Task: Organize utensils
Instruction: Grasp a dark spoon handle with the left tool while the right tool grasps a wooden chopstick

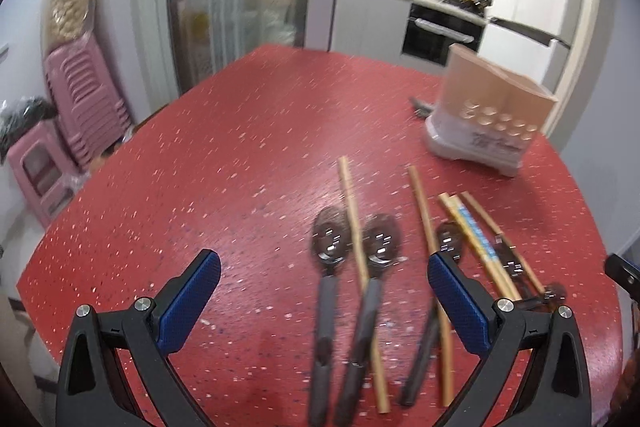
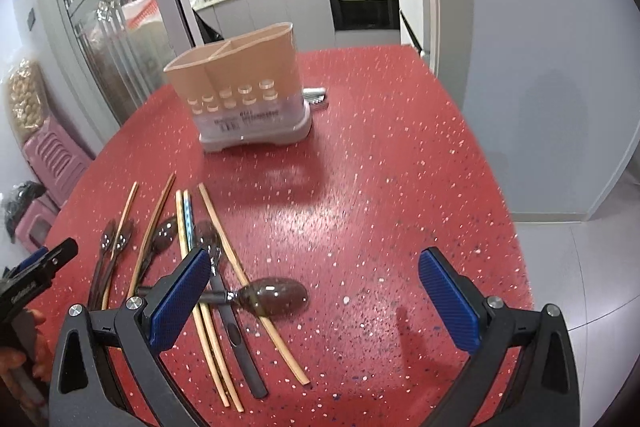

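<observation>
Spoons [image 1: 332,239] and chopsticks [image 1: 358,227] overlap at lower centre, so either wide-open, empty gripper, left [image 1: 324,291] or right [image 2: 314,301], may snag two.

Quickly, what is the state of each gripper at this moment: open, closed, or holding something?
Left gripper: open, holding nothing, above the spoons and chopsticks.
Right gripper: open, holding nothing, above the red table.

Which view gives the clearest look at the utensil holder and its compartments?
The right wrist view. There the utensil holder faces the camera, with its open top and the divider between compartments visible, nothing blocking it. The left wrist view catches the same holder near the right edge, blurred and seen from a corner, so its compartments are hard to read.
</observation>
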The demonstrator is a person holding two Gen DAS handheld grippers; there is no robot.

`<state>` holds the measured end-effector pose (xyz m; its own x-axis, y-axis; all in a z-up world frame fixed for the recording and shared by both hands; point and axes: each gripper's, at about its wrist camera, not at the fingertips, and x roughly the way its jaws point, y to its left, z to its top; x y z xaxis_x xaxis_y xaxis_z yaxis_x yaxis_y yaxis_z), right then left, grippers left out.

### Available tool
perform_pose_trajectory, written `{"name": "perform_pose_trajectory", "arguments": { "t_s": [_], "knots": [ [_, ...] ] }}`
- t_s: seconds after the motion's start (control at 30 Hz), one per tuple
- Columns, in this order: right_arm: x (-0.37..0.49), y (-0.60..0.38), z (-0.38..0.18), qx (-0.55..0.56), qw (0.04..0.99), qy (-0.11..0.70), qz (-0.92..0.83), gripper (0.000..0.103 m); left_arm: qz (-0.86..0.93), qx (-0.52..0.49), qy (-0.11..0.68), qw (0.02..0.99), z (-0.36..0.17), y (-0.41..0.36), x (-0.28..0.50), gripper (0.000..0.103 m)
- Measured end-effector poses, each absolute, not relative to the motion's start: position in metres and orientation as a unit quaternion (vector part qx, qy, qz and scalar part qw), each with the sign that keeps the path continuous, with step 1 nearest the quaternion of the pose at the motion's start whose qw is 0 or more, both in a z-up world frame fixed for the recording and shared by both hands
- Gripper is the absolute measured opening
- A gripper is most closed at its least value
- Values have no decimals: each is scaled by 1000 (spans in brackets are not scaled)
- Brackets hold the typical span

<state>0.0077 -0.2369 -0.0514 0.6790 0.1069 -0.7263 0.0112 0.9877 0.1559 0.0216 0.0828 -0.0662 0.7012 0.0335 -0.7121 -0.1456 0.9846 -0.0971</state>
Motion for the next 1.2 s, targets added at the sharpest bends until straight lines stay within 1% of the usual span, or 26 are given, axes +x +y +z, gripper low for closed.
{"name": "perform_pose_trajectory", "arguments": {
  "t_s": [0.1,0.3,0.4,0.47,0.53,0.83,1.03,1.2],
  "knots": [
    [13,-234,-55,68,909,410,33,103,50,-78,397,913,-74,88,28,103],
    [32,-232,-64,68,893,440,65,102,49,-54,412,908,-82,88,39,103],
    [44,-232,-78,65,879,466,81,97,49,-54,425,902,-88,93,43,103],
    [51,-231,-85,62,869,481,96,83,53,-54,437,896,-91,98,46,103],
    [58,-226,-92,49,859,497,110,79,50,-58,452,889,-95,102,50,103],
    [69,-198,-110,-26,834,530,147,63,47,-27,479,876,-110,98,63,103],
    [69,-183,-112,-91,832,528,145,62,45,-27,481,875,-112,102,65,103],
    [79,-173,-110,-103,825,534,155,62,41,-24,483,874,-111,102,67,103]
  ]
}}
